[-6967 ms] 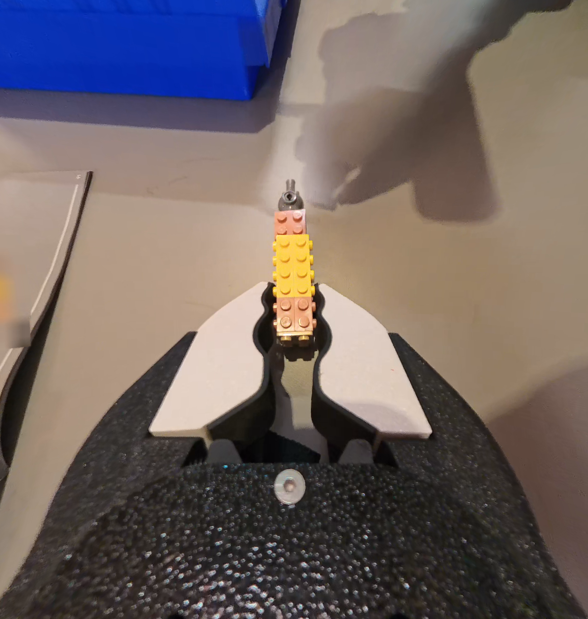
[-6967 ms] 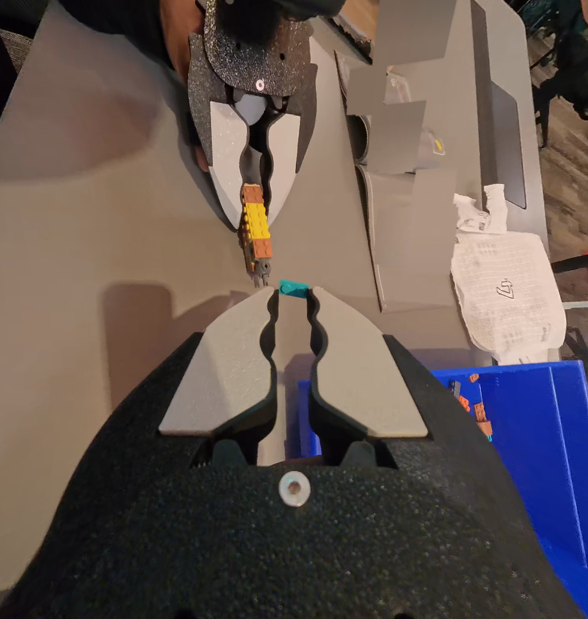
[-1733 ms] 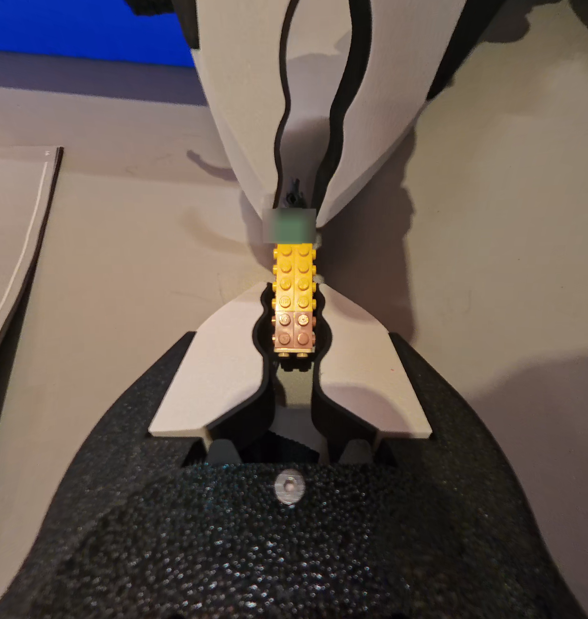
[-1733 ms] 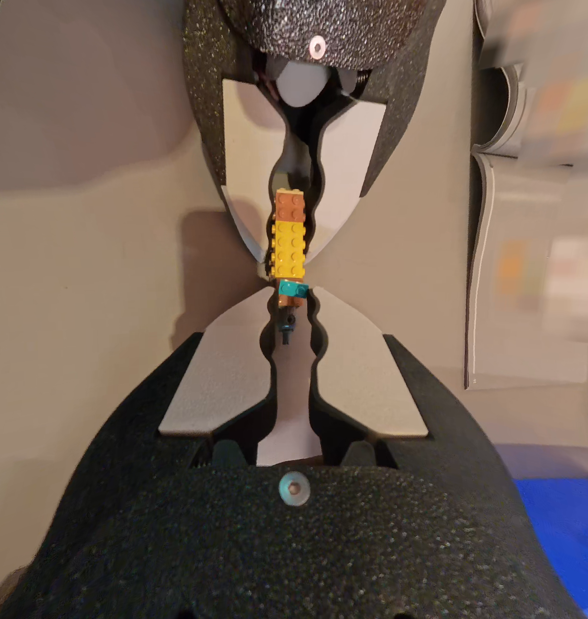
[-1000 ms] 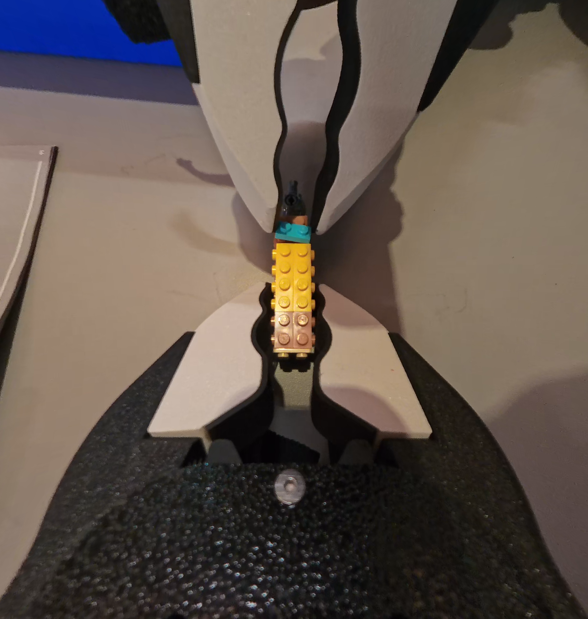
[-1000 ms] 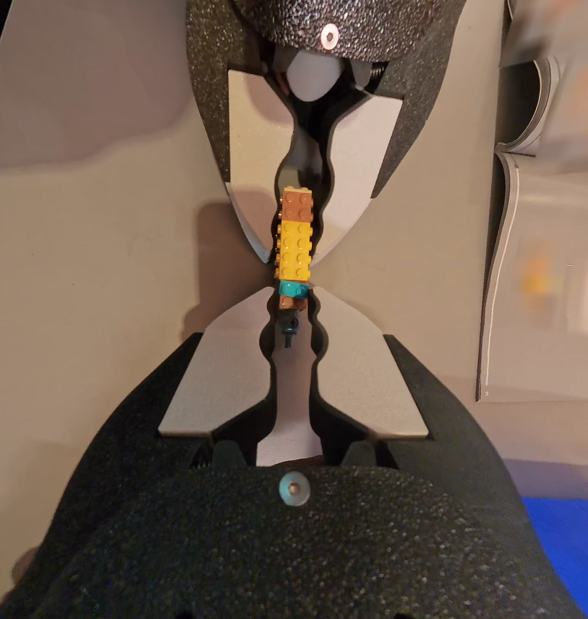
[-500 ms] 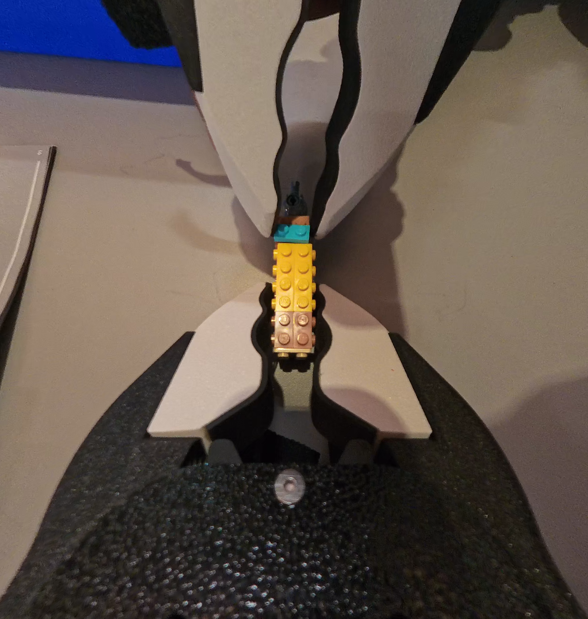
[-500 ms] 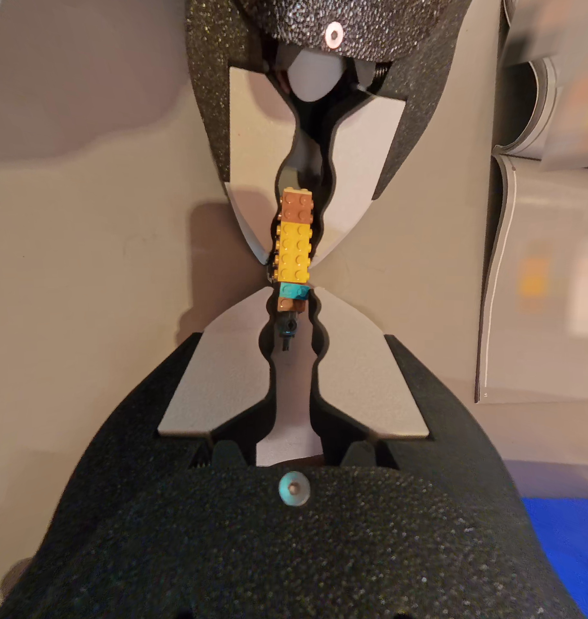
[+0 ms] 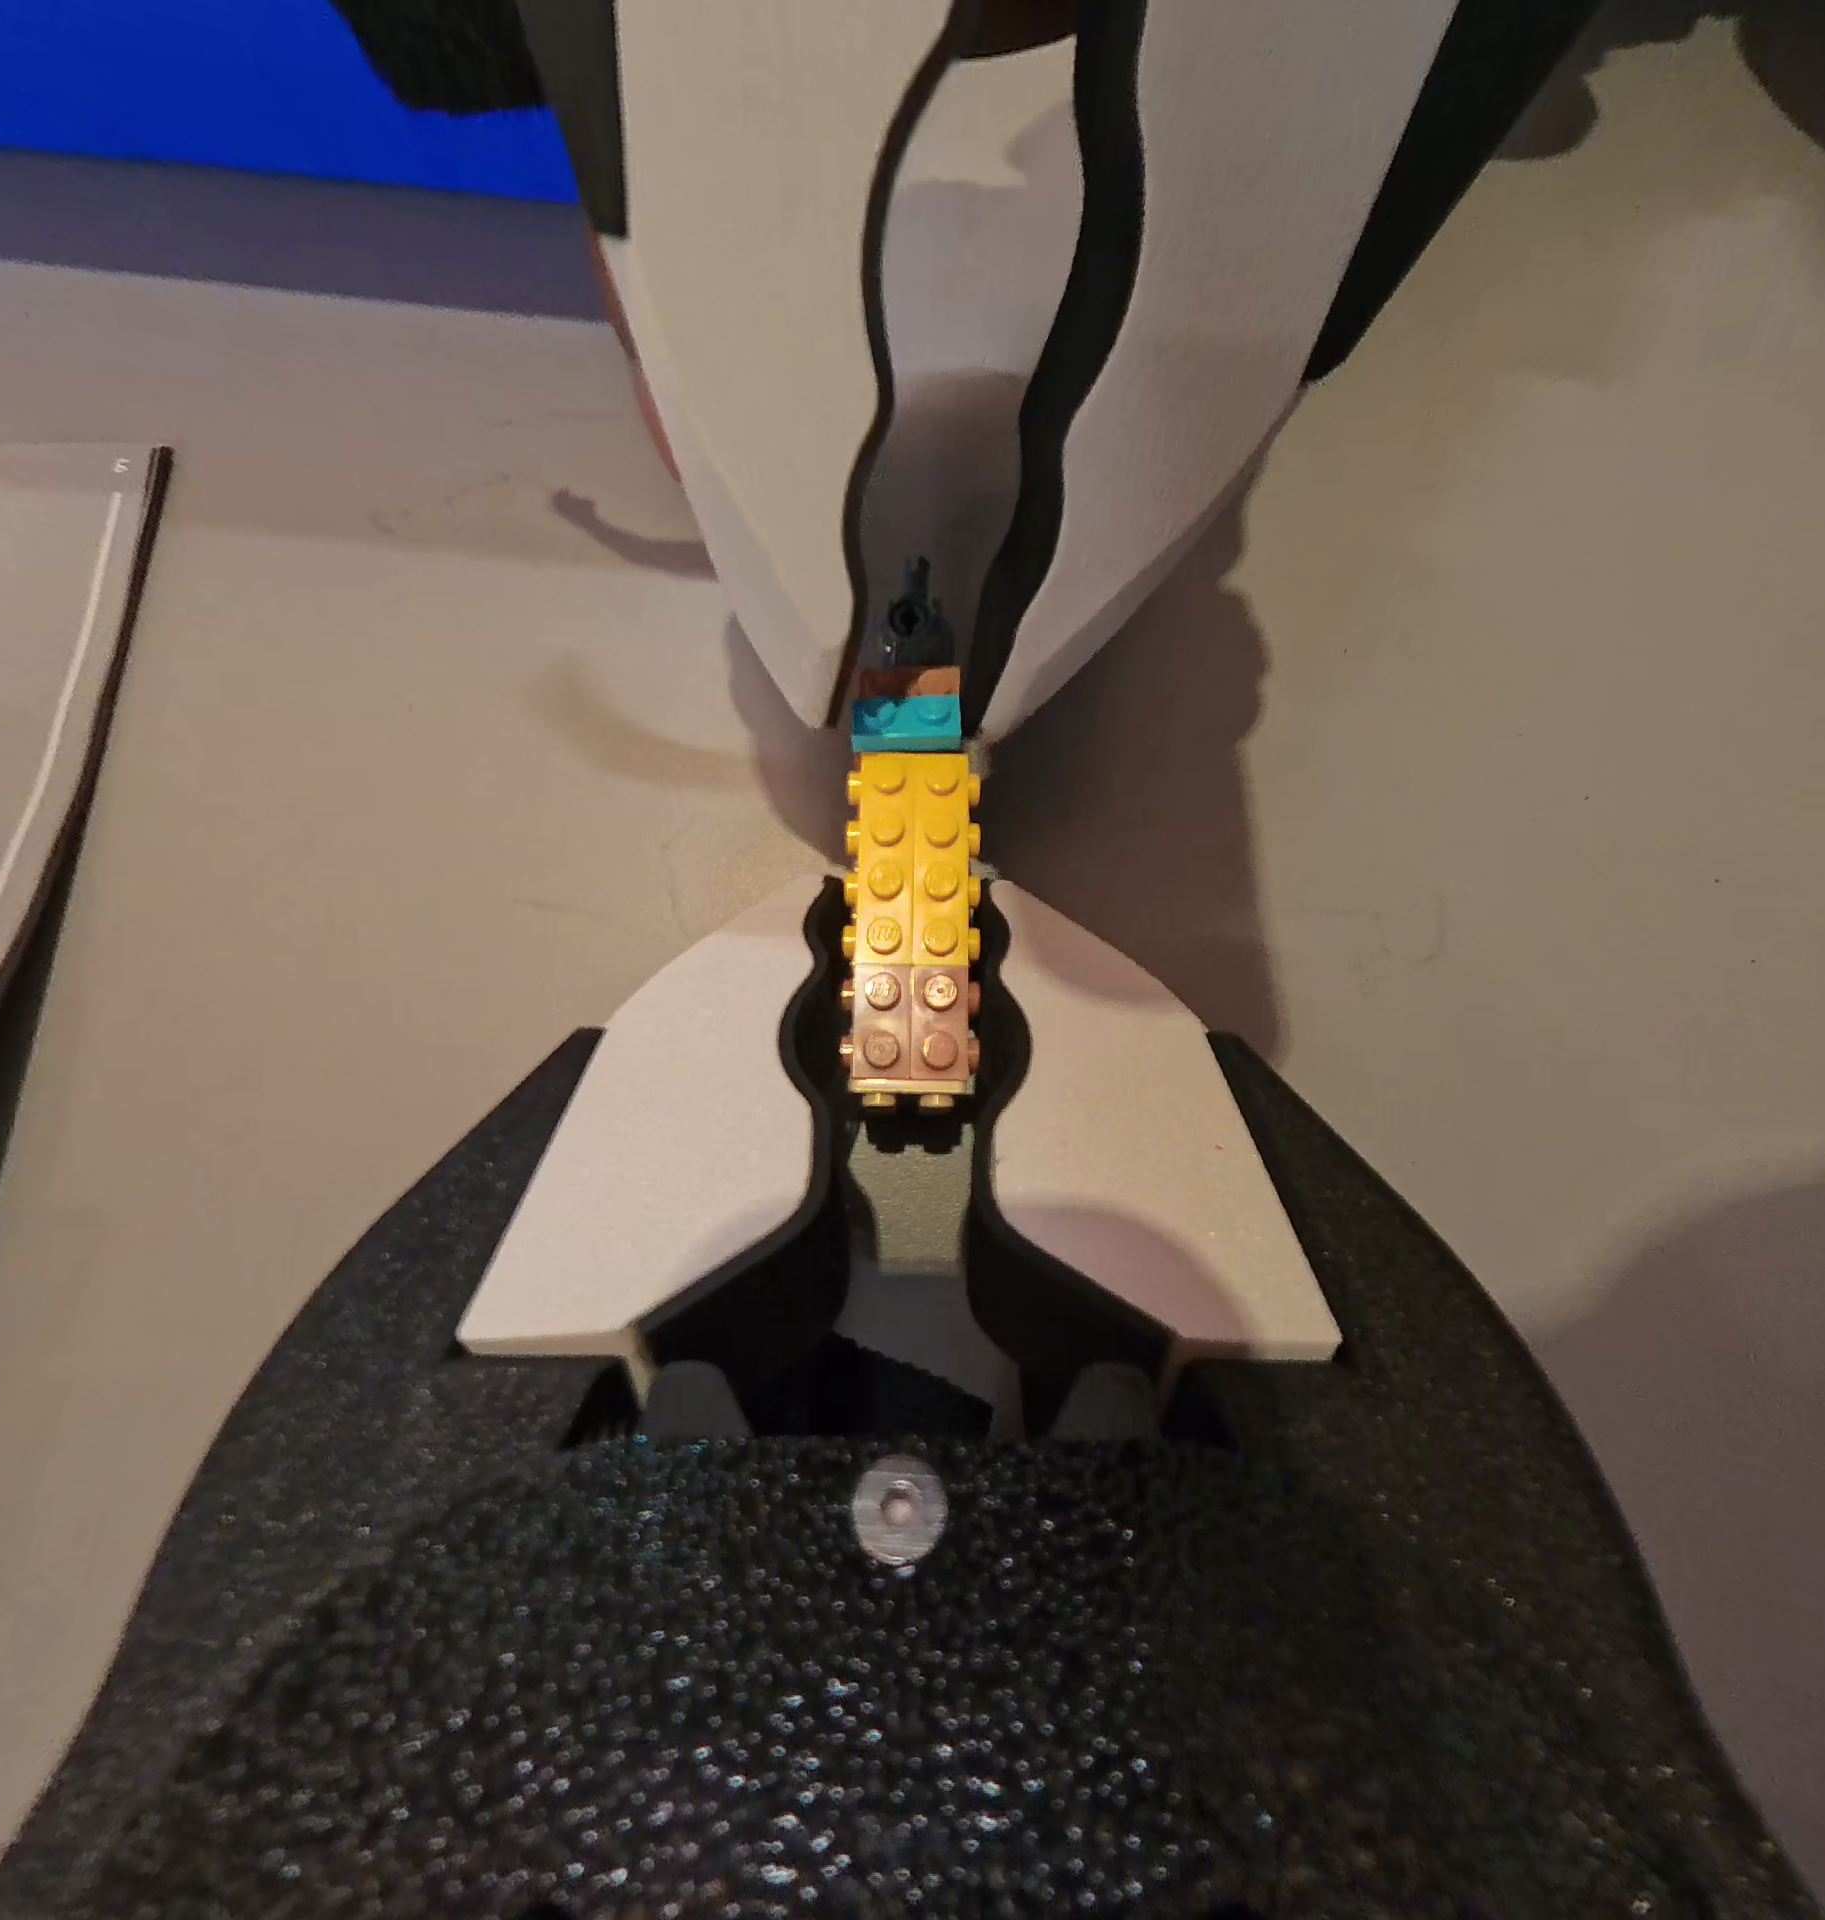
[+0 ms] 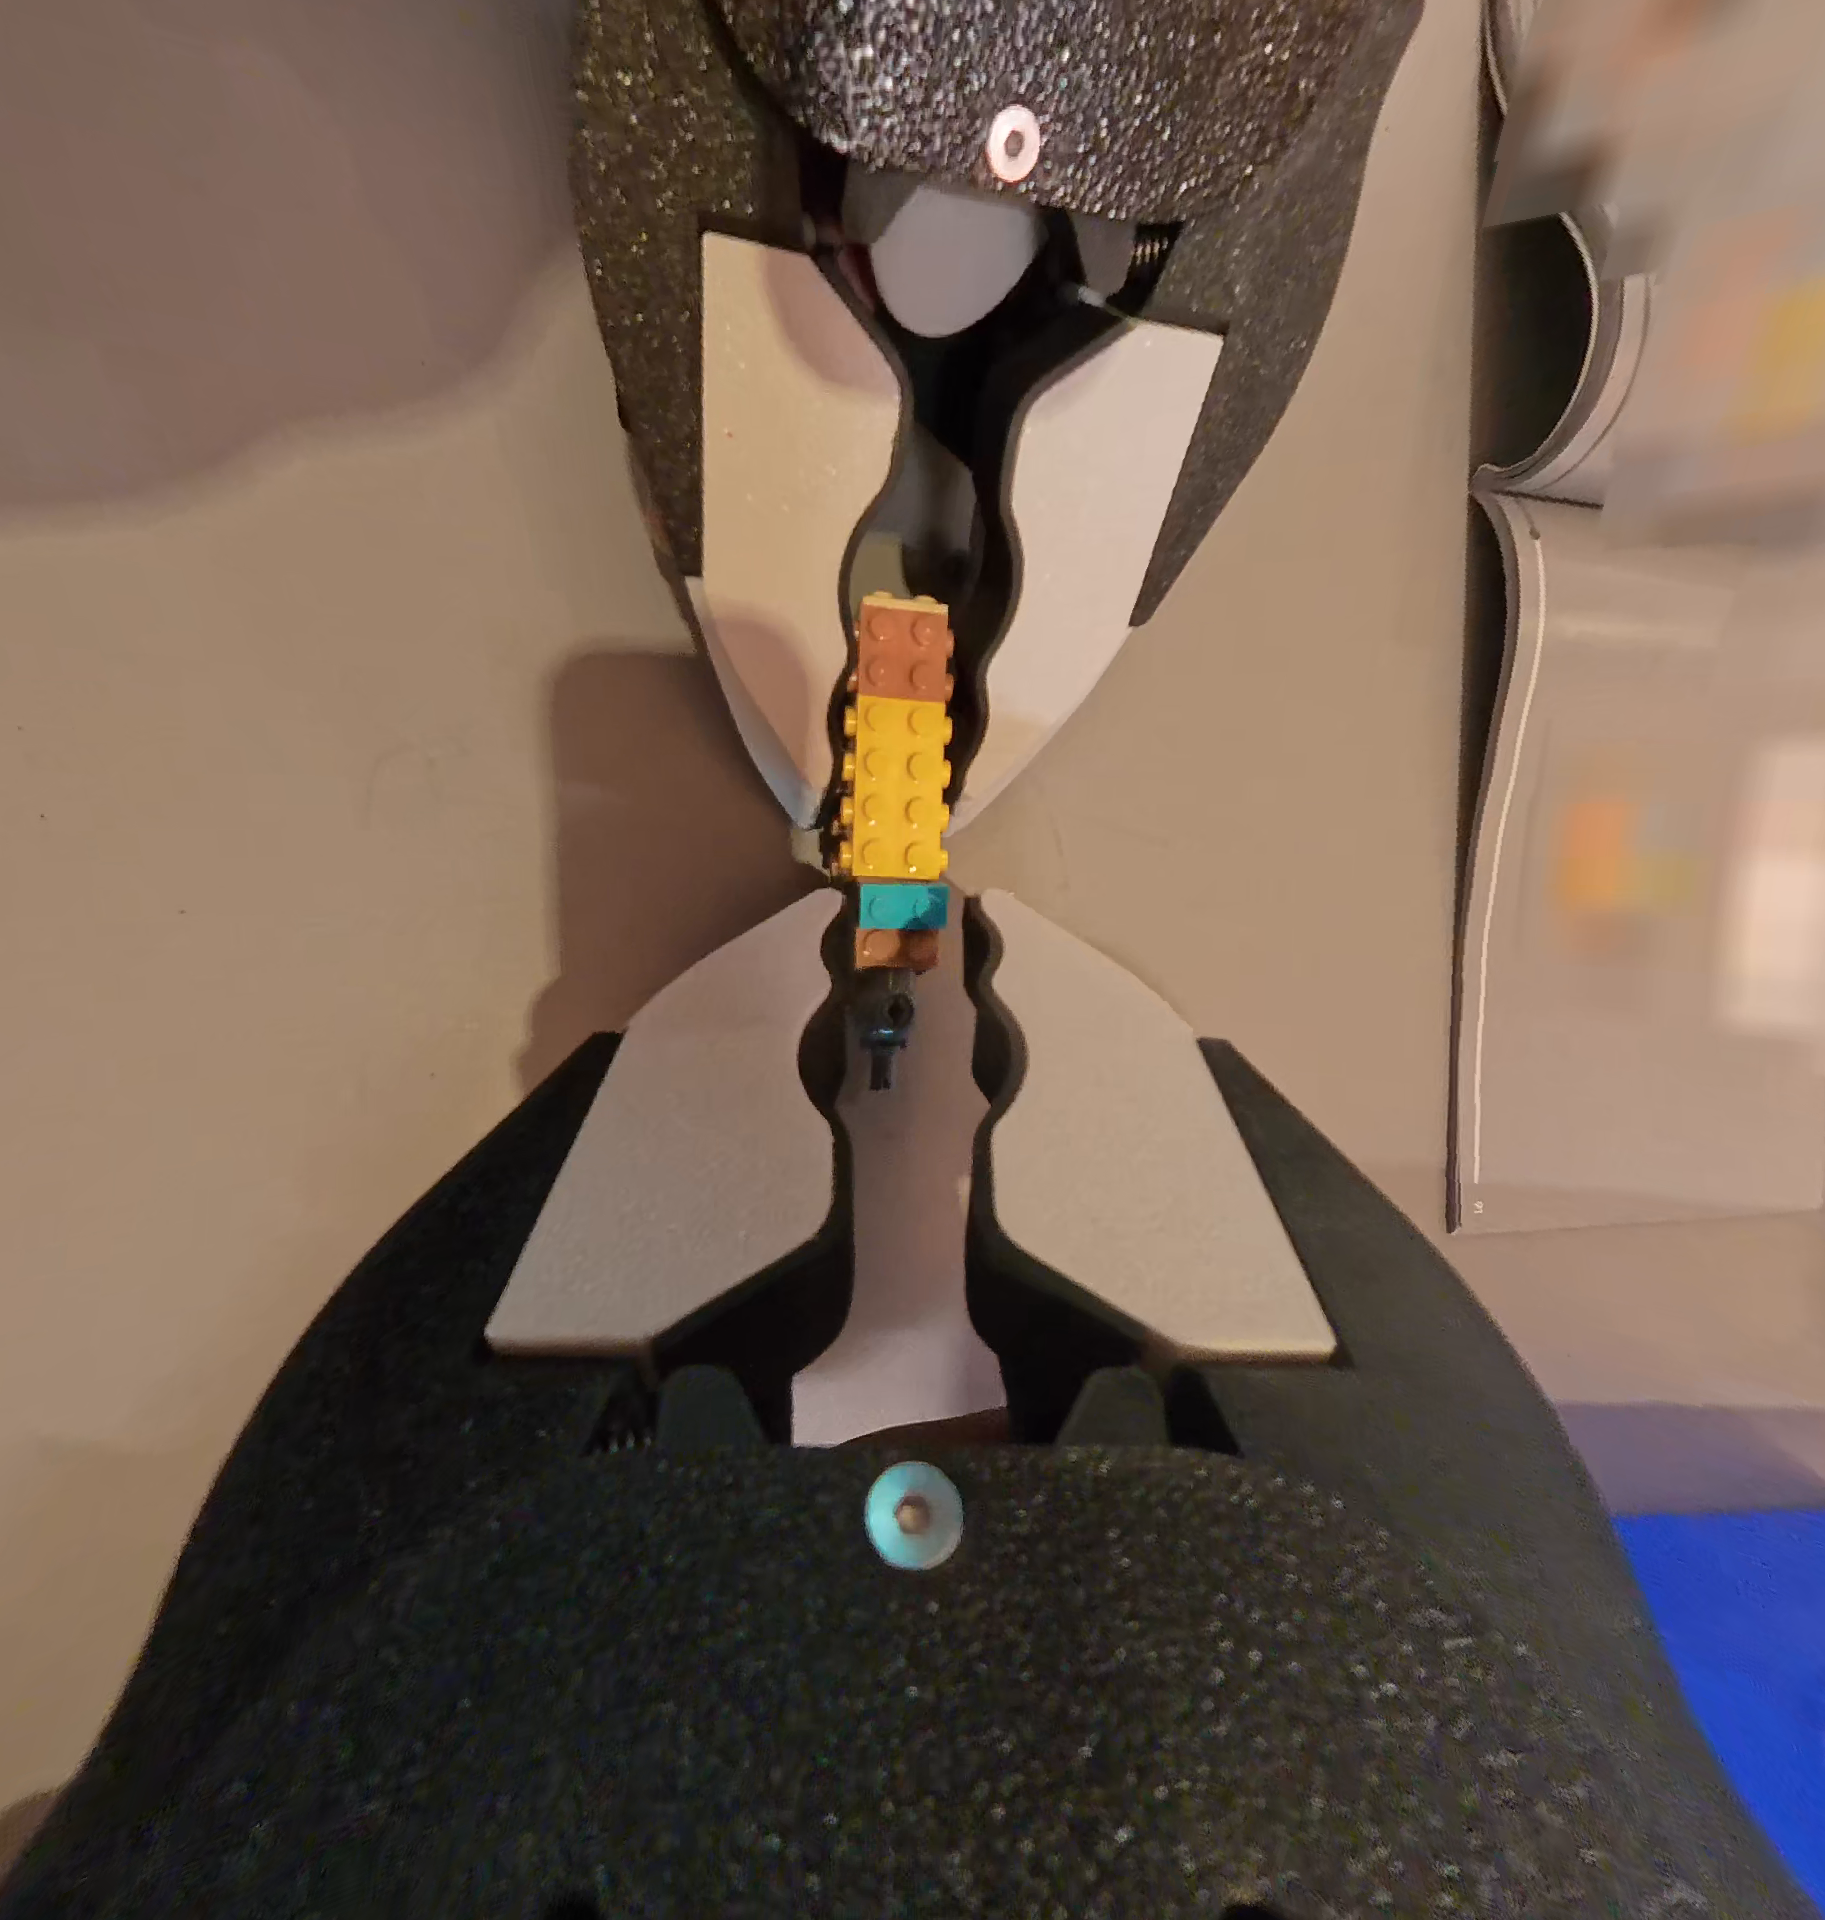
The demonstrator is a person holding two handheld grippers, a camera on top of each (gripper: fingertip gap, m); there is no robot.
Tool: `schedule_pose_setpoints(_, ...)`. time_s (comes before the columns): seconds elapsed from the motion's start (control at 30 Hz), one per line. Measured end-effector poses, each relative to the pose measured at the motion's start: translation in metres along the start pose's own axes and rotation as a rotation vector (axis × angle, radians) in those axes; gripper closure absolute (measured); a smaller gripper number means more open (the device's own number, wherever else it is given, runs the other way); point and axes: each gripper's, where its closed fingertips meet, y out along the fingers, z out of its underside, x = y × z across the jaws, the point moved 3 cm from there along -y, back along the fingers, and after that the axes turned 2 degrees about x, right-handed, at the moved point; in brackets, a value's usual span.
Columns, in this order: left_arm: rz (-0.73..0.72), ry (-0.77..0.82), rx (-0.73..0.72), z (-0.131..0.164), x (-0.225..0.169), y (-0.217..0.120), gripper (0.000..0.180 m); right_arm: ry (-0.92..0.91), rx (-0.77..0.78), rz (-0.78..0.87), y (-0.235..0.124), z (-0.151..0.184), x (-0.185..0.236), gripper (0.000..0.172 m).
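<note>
Brick strip point(image 9: 913, 914), yellow in the middle and brown at both ends, hangs in the air above the counter point(image 9: 368, 831), bridging your two grippers tip to tip. A blue bin point(image 9: 212, 94) sits at the 11 o'clock corner of the left wrist view, and a grey sheet with a dark edge point(image 9: 35, 675) lies at 9 o'clock.

Your left gripper point(image 9: 913, 883) has its jaws pinching the strip's near brown end and the sides of the yellow bricks. Your right gripper point(image 10: 903, 899) faces it from 12 o'clock; its jaws flank the strip's far end without clamping, with a thin gap showing on the 3 o'clock side.

A teal plate point(image 10: 903, 906) is already seated on that far end, just beyond the yellow bricks. The small brown brick point(image 10: 895, 948) follows it, and a tiny dark pin point(image 10: 887, 1029) sticks out last, between the right fingers.
</note>
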Motion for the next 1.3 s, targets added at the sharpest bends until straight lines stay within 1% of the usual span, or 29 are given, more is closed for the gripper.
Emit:
schedule_pose_setpoints(0.2, 0.000, -0.004, -0.002, 0.000, 0.001, 0.000, 0.156, -0.005, -0.065, 0.111, -0.014, 0.002, 0.002, 0.148)
schedule_pose_setpoints(0.3, 0.008, 0.019, 0.005, 0.000, -0.001, -0.001, 0.147, -0.006, -0.076, 0.180, -0.018, 0.008, 0.005, 0.146)
schedule_pose_setpoints(0.4, -0.018, 0.055, 0.027, 0.002, 0.001, -0.003, 0.140, 0.018, -0.104, 0.222, -0.020, 0.013, 0.009, 0.145)
schedule_pose_setpoints(0.47, 0.004, 0.043, 0.005, -0.003, 0.000, -0.003, 0.140, 0.033, -0.128, 0.252, -0.022, 0.016, 0.010, 0.145)
schedule_pose_setpoints(0.53, 0.017, 0.035, -0.003, -0.007, 0.000, 0.000, 0.144, 0.043, -0.158, 0.280, -0.025, 0.019, 0.010, 0.145)
schedule_pose_setpoints(0.67, 0.016, 0.028, 0.021, -0.006, 0.002, 0.007, 0.157, 0.056, -0.199, 0.307, -0.024, 0.021, 0.012, 0.146)
schedule_pose_setpoints(0.83, 0.049, 0.005, 0.005, -0.008, 0.002, 0.008, 0.159, -0.062, -0.259, 0.366, -0.024, 0.021, 0.014, 0.145)
schedule_pose_setpoints(0.93, 0.078, -0.011, -0.005, -0.009, 0.002, 0.007, 0.159, -0.142, -0.279, 0.388, -0.023, 0.022, 0.016, 0.142)
schedule_pose_setpoints(1.1, 0.115, -0.014, -0.037, -0.011, 0.000, 0.004, 0.159, -0.292, -0.248, 0.445, -0.018, 0.024, 0.016, 0.130)
schedule_pose_setpoints(1.23, 0.127, 0.032, -0.046, -0.013, -0.005, 0.003, 0.159, -0.425, -0.215, 0.471, -0.013, 0.022, 0.021, 0.120)
schedule_pose_setpoints(1.3, 0.140, 0.049, -0.050, -0.014, -0.008, 0.002, 0.159, -0.487, -0.193, 0.488, -0.010, 0.021, 0.024, 0.119)
